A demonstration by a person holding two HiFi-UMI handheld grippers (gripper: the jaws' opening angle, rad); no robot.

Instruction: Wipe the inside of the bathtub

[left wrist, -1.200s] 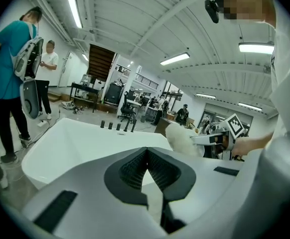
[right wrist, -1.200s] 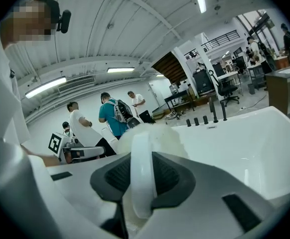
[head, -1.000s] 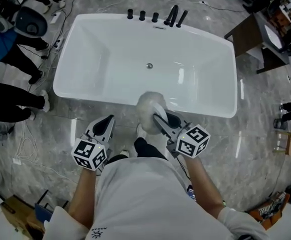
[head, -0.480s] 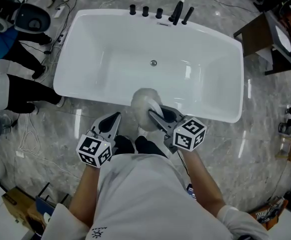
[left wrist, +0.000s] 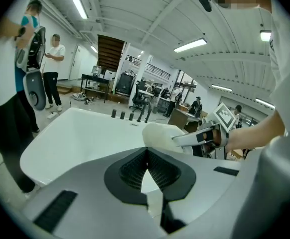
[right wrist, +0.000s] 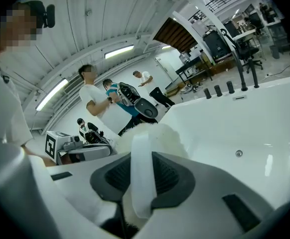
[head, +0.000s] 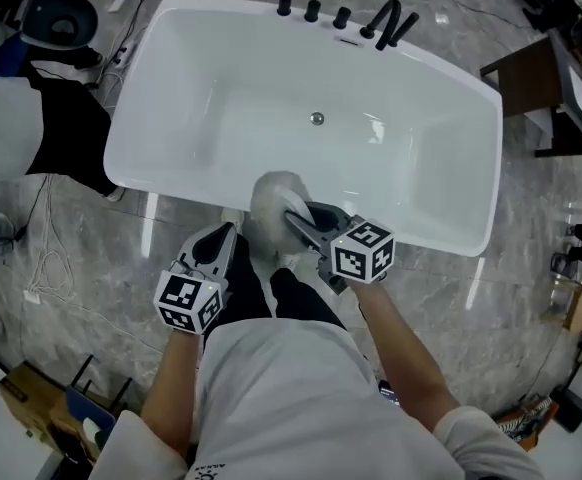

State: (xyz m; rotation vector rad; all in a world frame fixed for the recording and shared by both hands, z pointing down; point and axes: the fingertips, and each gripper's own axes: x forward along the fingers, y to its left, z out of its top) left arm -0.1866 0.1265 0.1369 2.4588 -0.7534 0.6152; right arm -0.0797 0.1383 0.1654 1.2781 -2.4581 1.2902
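White and fluffy, the wiping pad [head: 269,200] hangs over the near rim of the bathtub [head: 186,88] at mid-frame, the right tongs [head: 299,220] clamped on its strap. Just lower left, the left tongs [head: 214,246] are pressed together on nothing.

You stand on a grey marbled floor [head: 531,298]. At your left, a bystander [head: 66,133] in dark trousers stands near a white cable [head: 37,268] that loops over the tiles. A dark wooden table [head: 526,88] sits at your far right, and a cardboard box [head: 21,408] lies low at your left
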